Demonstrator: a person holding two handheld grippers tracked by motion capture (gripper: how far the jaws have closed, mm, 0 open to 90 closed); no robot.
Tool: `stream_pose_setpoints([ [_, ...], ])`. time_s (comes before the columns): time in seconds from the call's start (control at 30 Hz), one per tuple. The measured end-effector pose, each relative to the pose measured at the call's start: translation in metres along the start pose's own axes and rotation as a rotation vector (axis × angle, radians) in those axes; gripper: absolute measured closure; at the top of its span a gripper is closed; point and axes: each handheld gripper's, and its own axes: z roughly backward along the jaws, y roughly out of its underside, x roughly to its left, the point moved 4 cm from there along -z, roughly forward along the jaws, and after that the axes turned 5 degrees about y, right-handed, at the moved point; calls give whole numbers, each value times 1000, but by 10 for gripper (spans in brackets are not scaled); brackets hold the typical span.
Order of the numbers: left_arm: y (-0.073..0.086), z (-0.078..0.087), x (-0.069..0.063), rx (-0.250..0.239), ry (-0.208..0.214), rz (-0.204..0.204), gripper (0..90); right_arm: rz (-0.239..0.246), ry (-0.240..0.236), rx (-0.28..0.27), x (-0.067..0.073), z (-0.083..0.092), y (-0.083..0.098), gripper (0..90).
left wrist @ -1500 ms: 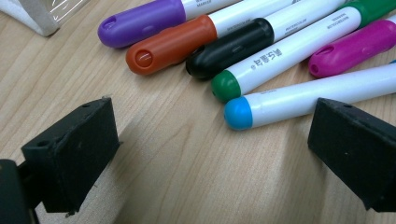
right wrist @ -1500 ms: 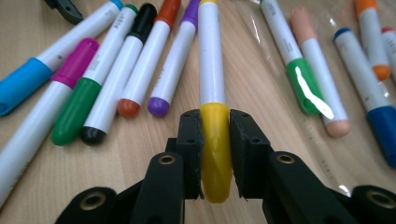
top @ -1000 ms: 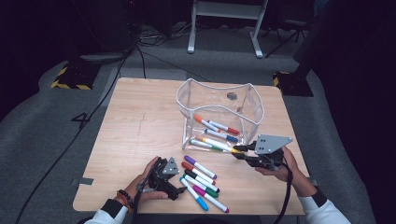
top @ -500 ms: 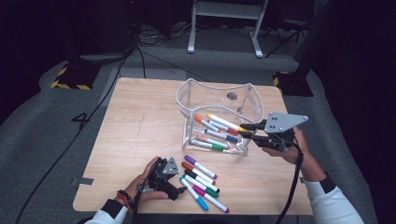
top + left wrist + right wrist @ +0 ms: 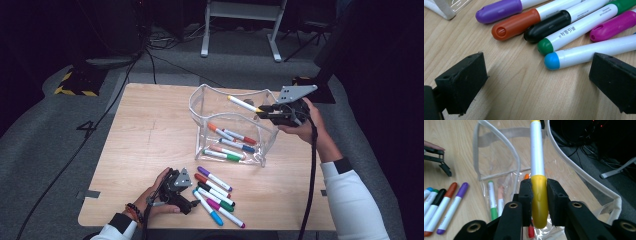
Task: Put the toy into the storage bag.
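My right gripper is shut on the yellow cap of a white marker and holds it over the open top of a clear pouch; its barrel points left across the opening. In the right gripper view the pads pinch the yellow marker at its cap. Several markers lie inside the pouch. My left gripper rests on the table at the front, open, beside a loose row of markers. In the left gripper view its jaws stand wide apart with a blue-capped marker just beyond them.
The pouch stands on a wooden table whose right edge runs near my right hand. Cables and a metal stand are on the grey floor behind. Bare wood lies left of the pouch.
My right gripper lifted the yellow-capped marker from the table beside the pouch up and back, to above the pouch's opening. The left gripper stayed put.
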Motion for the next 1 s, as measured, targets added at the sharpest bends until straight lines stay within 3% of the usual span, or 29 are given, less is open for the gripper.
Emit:
stream_pose_setpoints([
  [0.17, 0, 0, 0, 1, -1, 0, 17, -5, -34, 62, -8, -24, 2, 754],
  [0.3, 0, 0, 0, 1, 0, 0, 16, -2, -72, 158, -10, -42, 8, 754],
  [0.63, 0, 0, 0, 0, 0, 0, 17, 11, -170, 376, -5, -64, 26, 754],
  [0.7, 0, 0, 0, 0, 0, 0, 16, 6, -217, 389, -2, -62, 26, 754],
  [0.83, 0, 0, 0, 0, 0, 0, 16, 48, -297, 368, 9, -57, 23, 753],
  [1.0, 0, 0, 0, 0, 0, 0, 16, 45, -276, 376, 8, -59, 23, 744],
])
